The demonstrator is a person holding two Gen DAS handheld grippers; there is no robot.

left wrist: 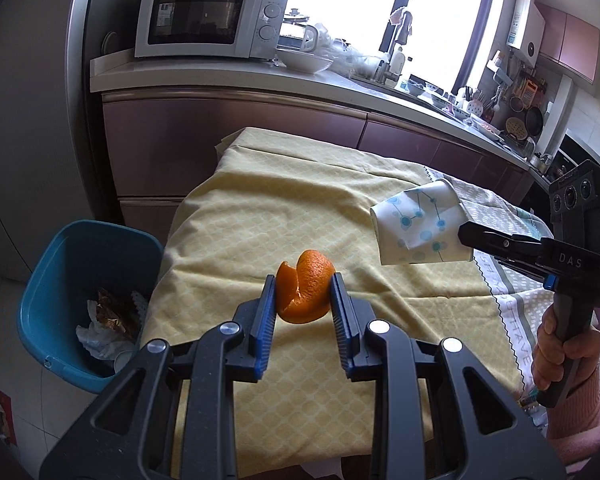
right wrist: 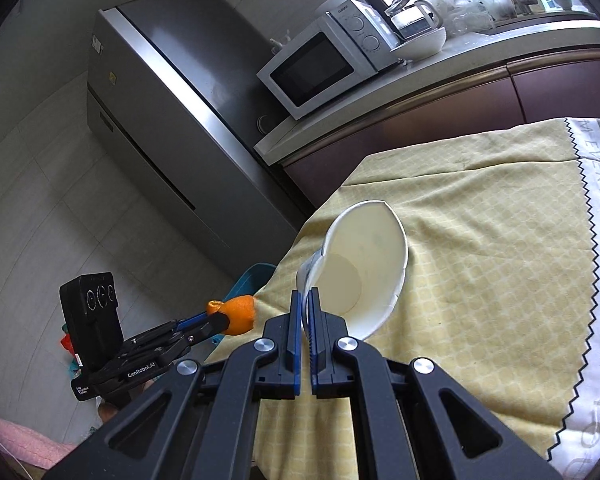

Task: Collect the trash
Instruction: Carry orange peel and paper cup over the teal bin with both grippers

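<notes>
Both hands are loaded. The left gripper [left wrist: 303, 294] is clamped on a curl of orange peel [left wrist: 306, 292], blue pads pressing its two sides, held clear above the yellow cloth [left wrist: 284, 208] on the bench. The blue bin [left wrist: 60, 264] sits on the floor to the left of the bench, below the peel's level, already holding crumpled paper and wrappers; that looks like the destination. The right gripper [right wrist: 306, 300] is pinched tight on the rim of a crushed paper cup [right wrist: 364, 268], wall squeezed flat between the fingers, mouth facing the camera, bottom pointing away over the cloth, farther from the bin than the peel. Gripping the thin rim seems the easy hold on a flattened cup. Readable writing: "DAS" on the right gripper, "GenRobot.AI" on the left, "EVERYDAY" along the grey-white runner [right wrist: 596, 240] at the cloth's far side from the bin.
</notes>
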